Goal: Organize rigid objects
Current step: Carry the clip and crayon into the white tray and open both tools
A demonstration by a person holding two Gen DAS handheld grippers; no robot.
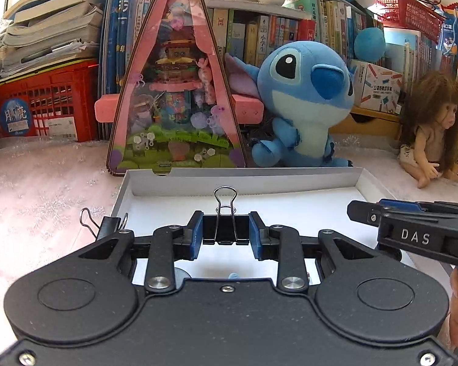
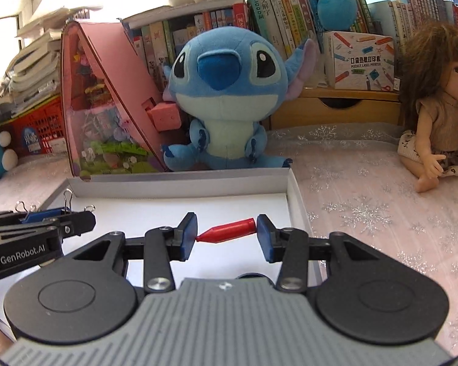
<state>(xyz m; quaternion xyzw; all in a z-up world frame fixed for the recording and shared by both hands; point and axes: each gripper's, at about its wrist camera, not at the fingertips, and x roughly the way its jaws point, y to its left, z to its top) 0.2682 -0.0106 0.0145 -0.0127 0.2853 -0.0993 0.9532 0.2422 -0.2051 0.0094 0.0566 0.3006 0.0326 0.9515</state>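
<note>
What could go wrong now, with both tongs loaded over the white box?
1. The red cone-tipped piece is pinched end to end by the right tongs, so it may pivot or pop out.
2. The left tongs grip the black binder clip near a second clip on the white box wall; lowering could knock it.

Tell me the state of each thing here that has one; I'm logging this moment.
Left tongs: shut on the binder clip, handles upright, above the box.
Right tongs: shut on the red cap, gripped end to end, lying sideways.
Second binder clip: clipped on the box's left wall, it seems.
White box: open, no lid.
Blue plush: sitting upright.
Doll: sitting.
</note>
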